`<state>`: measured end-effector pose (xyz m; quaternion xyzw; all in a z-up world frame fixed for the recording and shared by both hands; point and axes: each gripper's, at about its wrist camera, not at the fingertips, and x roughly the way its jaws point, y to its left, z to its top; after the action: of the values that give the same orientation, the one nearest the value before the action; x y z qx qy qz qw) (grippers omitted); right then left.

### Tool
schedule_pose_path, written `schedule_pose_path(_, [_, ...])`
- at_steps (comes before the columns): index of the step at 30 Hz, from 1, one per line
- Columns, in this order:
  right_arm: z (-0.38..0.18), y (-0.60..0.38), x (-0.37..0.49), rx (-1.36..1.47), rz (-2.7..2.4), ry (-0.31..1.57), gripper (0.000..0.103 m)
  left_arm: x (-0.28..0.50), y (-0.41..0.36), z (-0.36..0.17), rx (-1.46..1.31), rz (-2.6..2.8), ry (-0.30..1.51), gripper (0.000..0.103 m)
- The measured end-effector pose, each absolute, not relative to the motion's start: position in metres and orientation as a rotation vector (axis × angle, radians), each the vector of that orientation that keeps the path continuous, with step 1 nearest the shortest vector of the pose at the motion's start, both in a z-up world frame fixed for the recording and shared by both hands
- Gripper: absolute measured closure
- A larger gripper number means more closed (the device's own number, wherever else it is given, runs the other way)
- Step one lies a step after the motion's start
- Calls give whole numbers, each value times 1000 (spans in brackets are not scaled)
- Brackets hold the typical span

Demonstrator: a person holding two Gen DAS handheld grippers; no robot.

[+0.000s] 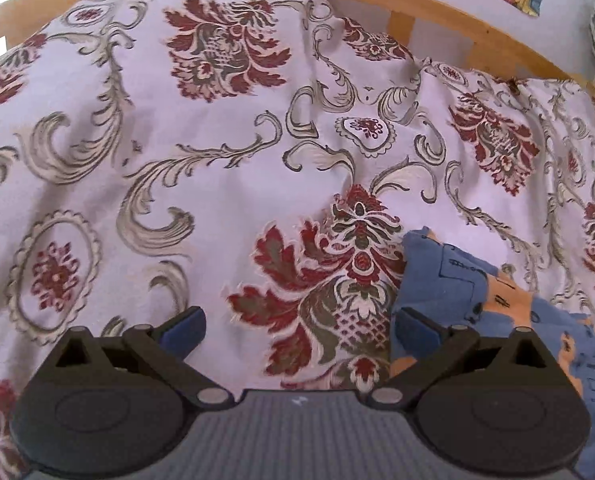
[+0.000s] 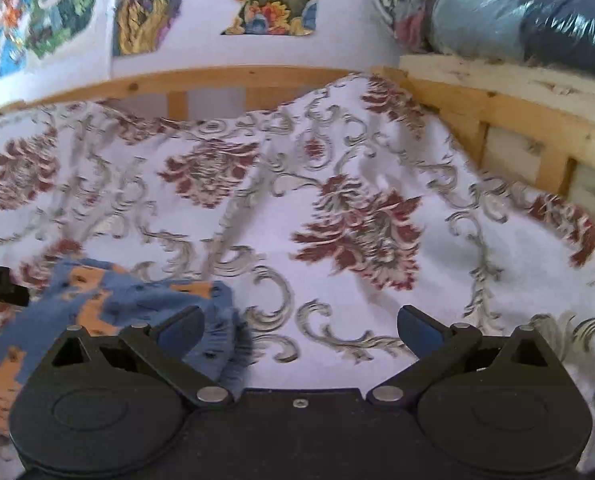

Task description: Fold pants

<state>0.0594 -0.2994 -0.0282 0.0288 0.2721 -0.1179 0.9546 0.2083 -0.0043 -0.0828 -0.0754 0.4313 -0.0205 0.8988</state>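
Right wrist only: wall posters (image 2: 213, 0), bagged bedding (image 2: 517, 12) beyond pants (image 2: 137, 304).

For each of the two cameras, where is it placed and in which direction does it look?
Left wrist: sits on the left claw, looking forward over the floral bedspread toward the wooden bed rail; its open claw fingers show, pants at lower right.
Right wrist: sits on the right claw, facing the same bedspread, rail and wall pictures; its open fingers show, pants at lower left.
Shared: bedspread, rail, blue-and-orange pants.
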Motion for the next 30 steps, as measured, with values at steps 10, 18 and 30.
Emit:
schedule_pose_path(10, [-21,-290,50,93,-133,566,1,188,1,-58,-85,-92,982,0])
schedule_pose_path(18, [-15,-312,63,229,149,699,1,189,-4,-38,-6,-304,1066,0])
schedule_pose_path(30, [-42,-338,83,368,240,732,1,190,-26,-58,-76,-493,975,0])
